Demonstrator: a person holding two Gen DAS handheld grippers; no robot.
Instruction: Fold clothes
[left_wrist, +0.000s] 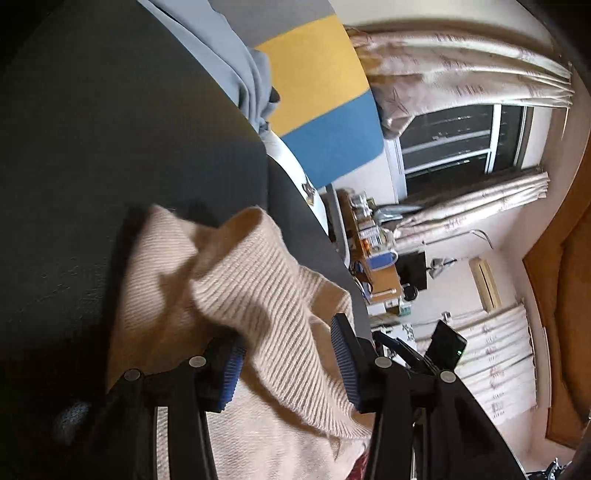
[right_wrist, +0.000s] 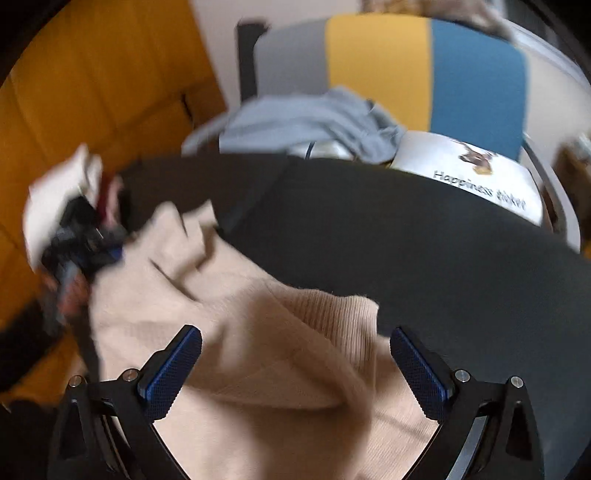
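A beige ribbed knit sweater lies crumpled on a dark surface. My left gripper has its blue pads apart, and a loose fold of the sweater runs between them without being pinched. In the right wrist view the same sweater spreads under my right gripper, whose jaws stand wide with nothing gripped. The left gripper shows there as a blur at the sweater's far left edge, held by a hand in white.
A grey-blue garment is heaped at the back of the dark surface, beside a white printed item. Behind stands a grey, yellow and blue panel. Orange wood is at the left. Curtains frame a window.
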